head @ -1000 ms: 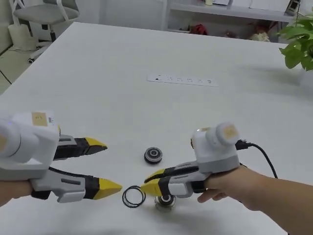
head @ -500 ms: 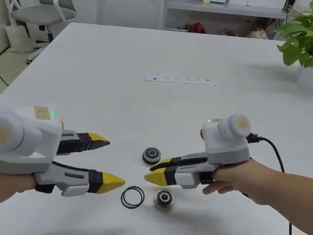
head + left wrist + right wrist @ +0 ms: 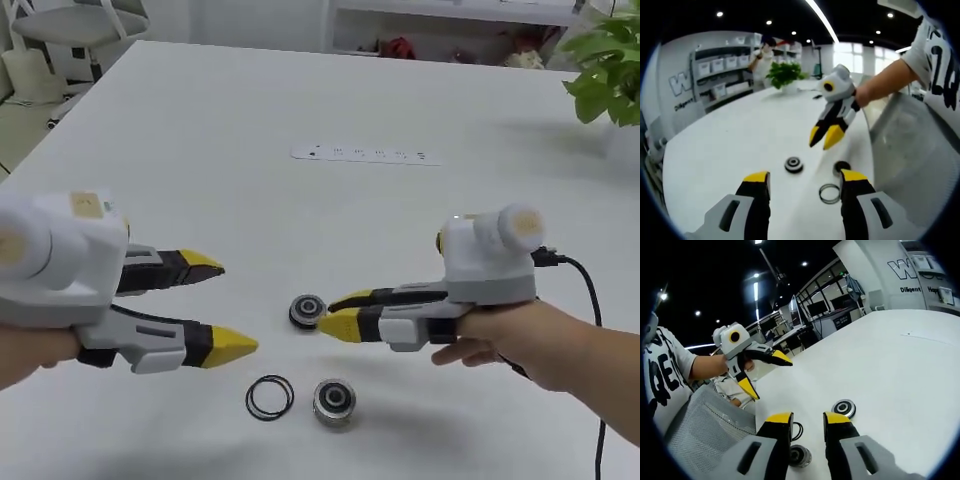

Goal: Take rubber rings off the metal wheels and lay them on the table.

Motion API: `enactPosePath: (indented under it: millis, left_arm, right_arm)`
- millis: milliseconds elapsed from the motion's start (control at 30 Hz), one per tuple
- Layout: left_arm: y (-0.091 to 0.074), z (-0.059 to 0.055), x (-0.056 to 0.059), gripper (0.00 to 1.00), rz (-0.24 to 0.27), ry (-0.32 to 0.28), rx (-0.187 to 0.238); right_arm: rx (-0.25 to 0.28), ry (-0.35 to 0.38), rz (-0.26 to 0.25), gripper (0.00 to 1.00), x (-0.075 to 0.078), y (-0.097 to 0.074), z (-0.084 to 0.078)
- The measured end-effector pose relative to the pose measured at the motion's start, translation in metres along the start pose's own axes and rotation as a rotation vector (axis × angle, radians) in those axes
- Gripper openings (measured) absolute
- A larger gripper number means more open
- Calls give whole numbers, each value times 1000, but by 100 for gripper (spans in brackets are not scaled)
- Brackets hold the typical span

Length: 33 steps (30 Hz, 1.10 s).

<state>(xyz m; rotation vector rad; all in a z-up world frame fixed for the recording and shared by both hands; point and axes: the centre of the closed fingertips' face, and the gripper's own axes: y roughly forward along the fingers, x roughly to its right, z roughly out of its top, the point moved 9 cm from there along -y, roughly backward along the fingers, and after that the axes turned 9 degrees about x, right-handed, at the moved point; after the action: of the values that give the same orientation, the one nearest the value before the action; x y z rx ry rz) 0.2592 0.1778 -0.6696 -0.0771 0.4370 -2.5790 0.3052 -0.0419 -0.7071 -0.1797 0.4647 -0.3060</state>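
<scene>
Moving on to the second wheel, are you?

I judge so. In the head view, the rubber rings (image 3: 269,397) lie loose on the worktop (image 3: 200,130) beside the near wheel (image 3: 334,401). My right tool (image 3: 330,312), narrowly parted and empty, hangs just beside the far wheel (image 3: 307,310). My left tool (image 3: 232,305) is spread wide and holds nothing.

And the gripper views?

The left gripper view has the far wheel ahead, between my spread jaws. The right gripper view puts it just off my tips. Next I'd steady that wheel and nip its dark rim, probably rubber.
</scene>
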Motion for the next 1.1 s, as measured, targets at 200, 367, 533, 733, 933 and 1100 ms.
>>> enactPosePath:
  millis: [200, 367, 533, 733, 933, 1100]
  left_arm:
    - [5, -1, -7, 56, 1, 0, -7]
    - [8, -3, -12, 56, 3, -3, -16]
    - [10, -2, -17, 56, 3, -1, -23]
    - [15, -1, -22, 56, 1, 5, -29]
    - [19, -1, -25, 55, -4, 5, -34]
    - [25, -2, -29, 54, -12, 4, -41]
  right_arm:
    - [8, -23, -23, 23, 8, -4, 2]
    - [18, -48, -37, 25, 13, -6, 5]
    - [28, -82, -51, 27, 17, -8, 7]
    - [36, -116, -66, 26, 23, -10, 9]
    - [26, -144, -70, 26, 23, -10, 9]
    - [8, -170, -70, 26, 25, -9, 8]
